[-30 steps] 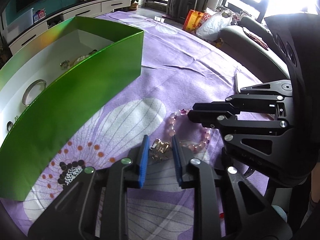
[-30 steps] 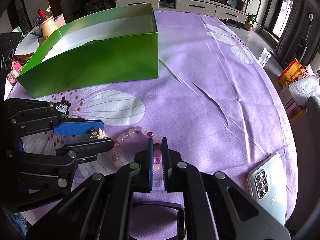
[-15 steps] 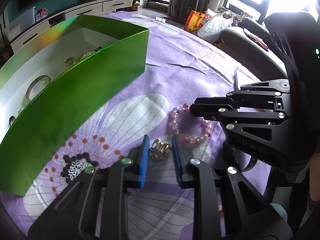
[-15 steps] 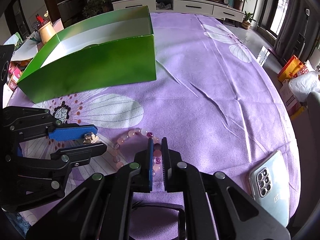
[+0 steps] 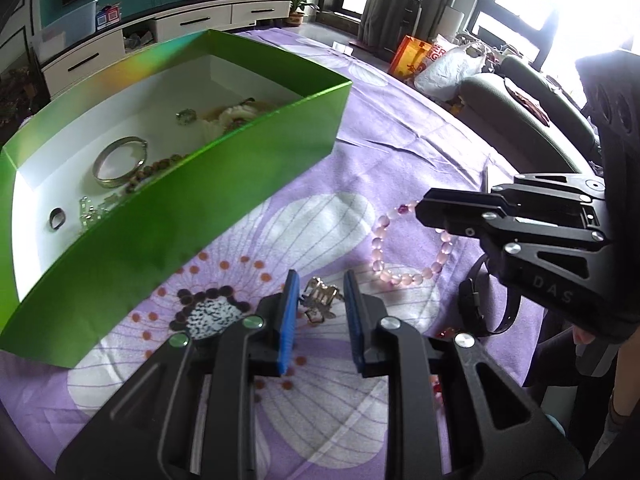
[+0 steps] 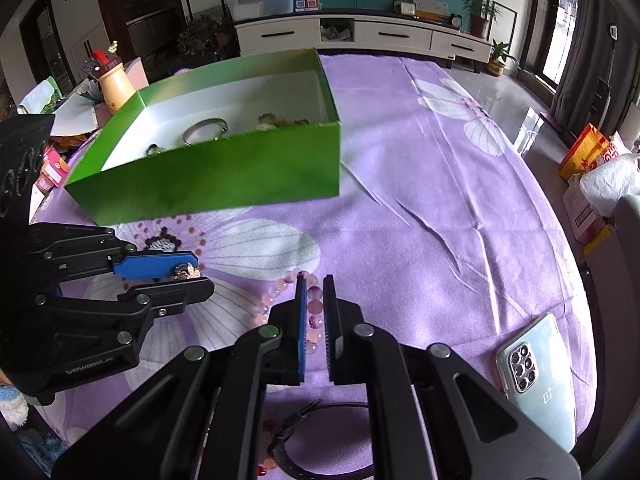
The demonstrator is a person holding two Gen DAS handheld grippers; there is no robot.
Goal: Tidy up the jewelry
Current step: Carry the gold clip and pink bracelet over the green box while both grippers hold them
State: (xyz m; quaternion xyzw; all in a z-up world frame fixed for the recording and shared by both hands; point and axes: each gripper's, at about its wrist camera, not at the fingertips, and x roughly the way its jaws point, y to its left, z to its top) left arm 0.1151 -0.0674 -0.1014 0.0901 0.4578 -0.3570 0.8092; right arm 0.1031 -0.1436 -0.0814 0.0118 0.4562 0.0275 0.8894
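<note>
My left gripper (image 5: 320,285) is shut on a small gold brooch (image 5: 321,301) and holds it above the purple cloth; the brooch also shows between the jaws in the right wrist view (image 6: 185,270). My right gripper (image 6: 315,285) is shut on a pink bead bracelet (image 6: 314,311), which hangs from it in the left wrist view (image 5: 400,276). The green box (image 5: 192,200) with white inside stands to the left and holds a silver bangle (image 5: 119,162), a ring (image 5: 57,218) and other jewelry. The box (image 6: 224,176) is beyond both grippers in the right wrist view.
A phone (image 6: 538,376) lies face down on the cloth at the right. A black wristband (image 5: 478,306) and red beads (image 5: 444,334) lie near the front edge. The purple flowered tablecloth (image 6: 420,200) covers a round table. A sofa (image 5: 520,108) stands beyond the far edge.
Both grippers have risen with their jewelry and both views now look down into the green box. The bracelet has come up off the cloth.
</note>
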